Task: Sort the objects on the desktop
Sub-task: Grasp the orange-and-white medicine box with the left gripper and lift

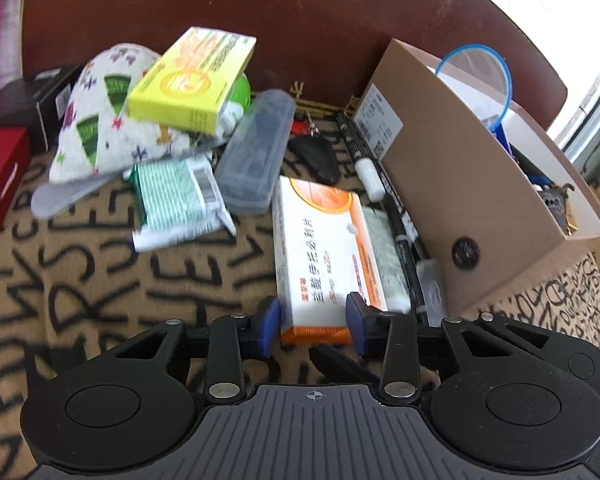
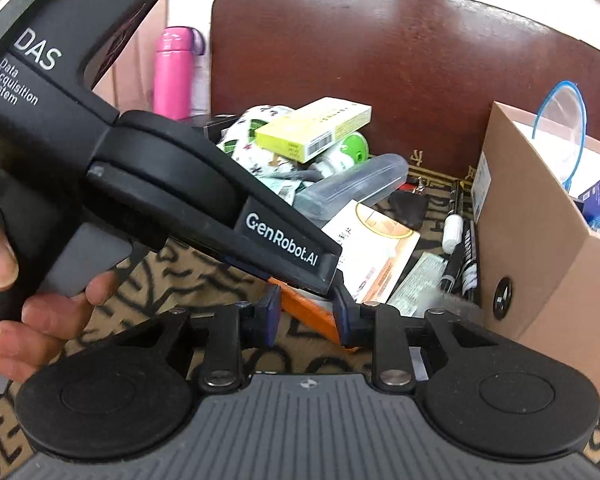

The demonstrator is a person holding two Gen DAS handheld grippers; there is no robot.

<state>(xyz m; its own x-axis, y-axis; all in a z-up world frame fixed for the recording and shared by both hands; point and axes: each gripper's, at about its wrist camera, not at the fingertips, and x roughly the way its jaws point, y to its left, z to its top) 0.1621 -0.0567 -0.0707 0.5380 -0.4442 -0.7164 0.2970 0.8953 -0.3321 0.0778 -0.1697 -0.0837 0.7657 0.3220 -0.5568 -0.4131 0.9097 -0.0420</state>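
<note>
From the left wrist, the left hand-held gripper [image 1: 313, 322] straddles the near end of the white-and-orange medicine box [image 1: 324, 256] lying on the patterned table [image 1: 100, 280] beside the cardboard box [image 1: 480, 216]; whether its pads press, I cannot tell. From the right wrist, the right hand-held gripper [image 2: 306, 314] brackets the same end, its contact equally unclear, so the two crowd together and may collide or twist the box loose.

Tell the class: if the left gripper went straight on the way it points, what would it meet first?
The white and orange medicine box: its near end already lies between the left gripper fingers. Beyond it, probably the black pouch, though depth is unclear.
</note>
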